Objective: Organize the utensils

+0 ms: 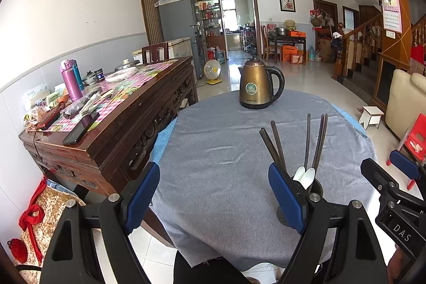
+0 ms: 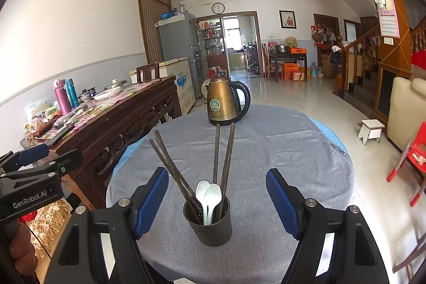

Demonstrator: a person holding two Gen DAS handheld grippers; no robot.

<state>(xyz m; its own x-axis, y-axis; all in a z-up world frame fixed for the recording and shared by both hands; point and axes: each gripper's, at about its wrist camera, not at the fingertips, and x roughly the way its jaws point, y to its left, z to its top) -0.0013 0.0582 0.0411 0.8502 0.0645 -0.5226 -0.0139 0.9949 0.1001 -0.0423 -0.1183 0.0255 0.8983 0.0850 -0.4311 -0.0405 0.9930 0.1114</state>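
Standing near the front edge of the round table draped in grey cloth [image 2: 279, 151]: a dark cylindrical utensil holder [image 2: 211, 226], upright. Inside it, two white plastic spoons [image 2: 209, 197], bowls up, plus five dark brown chopsticks [image 2: 226, 159] fanning out, two leaning left, three nearly upright. Further back, toward the far edge of the cloth, a bronze electric kettle with black handle [image 2: 226, 105], well apart from the holder. Right gripper [image 2: 217, 201], blue-padded and black-framed, spread wide, pads either side of the holder and touching nothing. Left gripper [image 1: 214, 198] likewise spread wide, nothing between its pads but bare cloth; holder just behind its right-hand pad, mostly hidden, so possibly touching, hard to tell. Off the table's left edge, a carved dark wooden sideboard [image 1: 111, 145], cluttered.
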